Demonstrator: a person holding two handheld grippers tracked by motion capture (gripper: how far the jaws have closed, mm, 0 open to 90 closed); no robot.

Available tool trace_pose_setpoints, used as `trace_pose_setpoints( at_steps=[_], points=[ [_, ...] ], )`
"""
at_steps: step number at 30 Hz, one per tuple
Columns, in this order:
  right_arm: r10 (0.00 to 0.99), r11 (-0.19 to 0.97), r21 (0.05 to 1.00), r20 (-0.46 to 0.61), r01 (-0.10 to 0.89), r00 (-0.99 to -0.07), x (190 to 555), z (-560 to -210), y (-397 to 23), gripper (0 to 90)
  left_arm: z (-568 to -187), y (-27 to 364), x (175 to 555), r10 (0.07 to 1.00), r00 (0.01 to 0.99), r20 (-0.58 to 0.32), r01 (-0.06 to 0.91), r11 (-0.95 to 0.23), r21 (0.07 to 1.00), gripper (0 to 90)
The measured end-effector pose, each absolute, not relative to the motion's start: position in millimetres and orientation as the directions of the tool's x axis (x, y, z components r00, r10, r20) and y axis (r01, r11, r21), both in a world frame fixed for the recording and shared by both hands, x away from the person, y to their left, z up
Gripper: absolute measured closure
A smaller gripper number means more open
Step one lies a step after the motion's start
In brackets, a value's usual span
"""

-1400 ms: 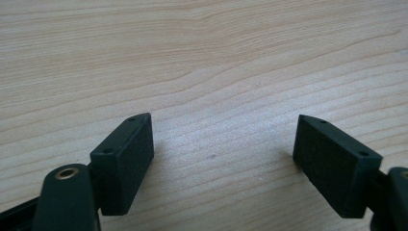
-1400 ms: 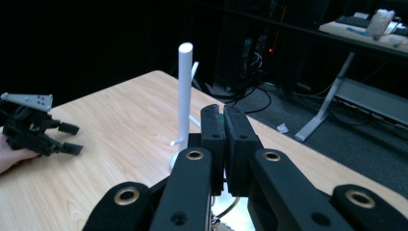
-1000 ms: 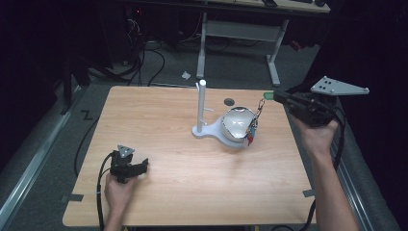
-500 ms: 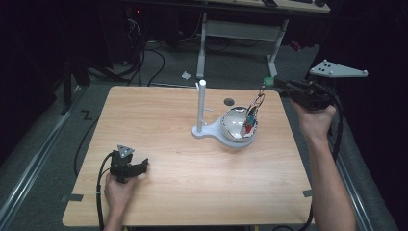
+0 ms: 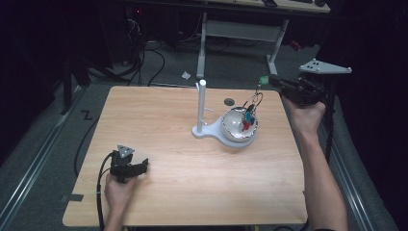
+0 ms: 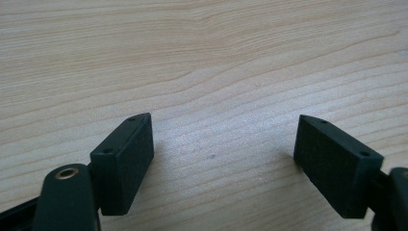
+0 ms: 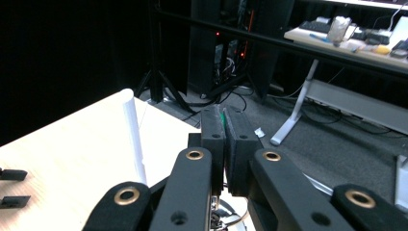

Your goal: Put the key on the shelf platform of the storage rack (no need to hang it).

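A white stand with an upright post (image 5: 202,103) and a peg on its side sits mid-table, joined to a shiny bowl (image 5: 232,129). My right gripper (image 5: 270,81) hovers at the table's far right, shut on a green tag (image 5: 263,79). From the tag a key ring with red, blue and green pieces (image 5: 248,117) dangles over the bowl. In the right gripper view the jaws (image 7: 223,116) pinch the thin green tag (image 7: 223,117), with the post (image 7: 133,130) to their left. My left gripper (image 5: 141,166) rests open on the wood (image 6: 221,96) at the front left, holding nothing.
A small dark spot (image 5: 229,102) marks the tabletop (image 5: 159,120) behind the bowl. Beyond the table's far edge, cables and a grey desk frame (image 5: 240,31) stand on the floor. The far-off jaws of the left gripper (image 7: 12,186) lie at the left edge of the right gripper view.
My right gripper has moved left and toward the table's far edge, carrying the tag and key ring so the bunch hangs above the bowl. The left gripper has stayed still.
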State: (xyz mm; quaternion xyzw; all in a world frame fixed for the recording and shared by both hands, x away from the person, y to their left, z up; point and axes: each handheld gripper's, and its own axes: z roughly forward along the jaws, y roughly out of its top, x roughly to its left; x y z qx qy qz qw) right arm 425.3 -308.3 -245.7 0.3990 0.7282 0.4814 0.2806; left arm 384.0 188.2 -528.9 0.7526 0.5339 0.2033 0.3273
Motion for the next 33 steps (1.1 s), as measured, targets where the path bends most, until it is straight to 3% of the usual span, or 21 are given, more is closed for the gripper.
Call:
trace_pose_setpoints(
  at_steps=[33],
  points=[
    [0.848, 0.266, 0.854, 0.012, 0.446, -0.53, 438.2, -322.1, -294.7, 88.8, -528.8, 187.8, 384.1, 0.937, 0.348, -0.038, 0.67, -0.221, 0.709, 22.3]
  ],
)
